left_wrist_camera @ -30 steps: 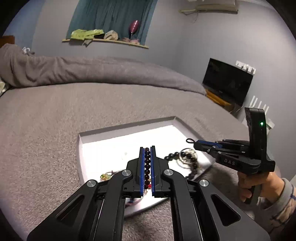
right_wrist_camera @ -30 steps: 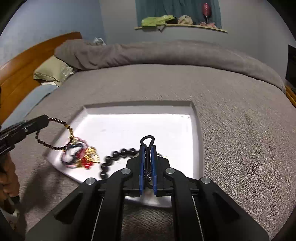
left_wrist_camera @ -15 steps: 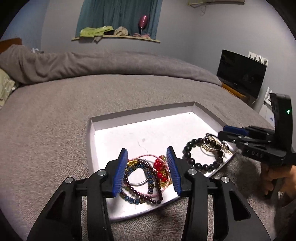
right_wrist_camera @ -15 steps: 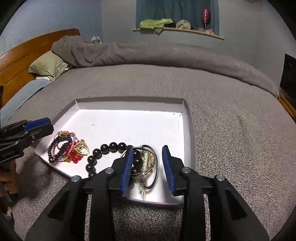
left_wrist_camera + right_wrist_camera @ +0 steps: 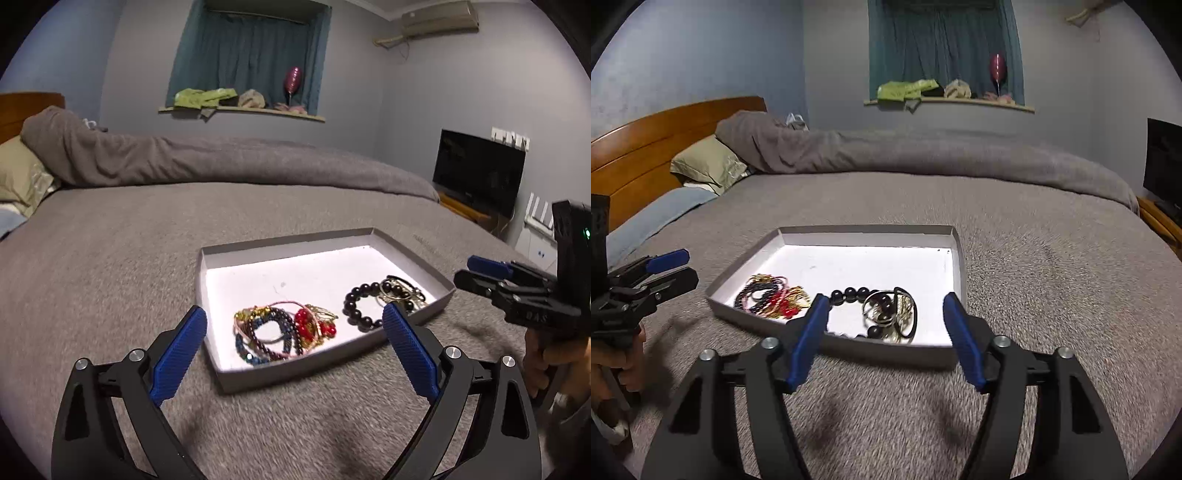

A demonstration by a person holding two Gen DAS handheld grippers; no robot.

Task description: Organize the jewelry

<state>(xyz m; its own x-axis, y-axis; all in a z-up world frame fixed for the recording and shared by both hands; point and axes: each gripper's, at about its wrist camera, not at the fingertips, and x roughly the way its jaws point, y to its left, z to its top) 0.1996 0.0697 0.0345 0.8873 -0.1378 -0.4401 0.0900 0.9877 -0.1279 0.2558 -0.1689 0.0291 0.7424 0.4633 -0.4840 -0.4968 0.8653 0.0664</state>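
A shallow white tray (image 5: 280, 245) (image 5: 960, 266) lies on the grey bed. In it lie a tangle of coloured bead bracelets (image 5: 280, 330) (image 5: 772, 297) and a black bead bracelet with gold rings and a black band (image 5: 380, 295) (image 5: 890, 308). My left gripper (image 5: 293, 334) is open and empty, held back above the tray's near edge. My right gripper (image 5: 882, 317) is open and empty, also drawn back from the tray's near edge. Each gripper shows in the other's view, the right one (image 5: 491, 273) and the left one (image 5: 668, 266).
The grey bedspread (image 5: 110, 258) surrounds the tray. A rolled duvet (image 5: 923, 155) and pillows (image 5: 705, 166) lie at the far side by a wooden headboard (image 5: 646, 140). A TV (image 5: 478, 170) stands at the right.
Both grippers let go of their bracelets into the tray, opened wide and pulled back and up from it.
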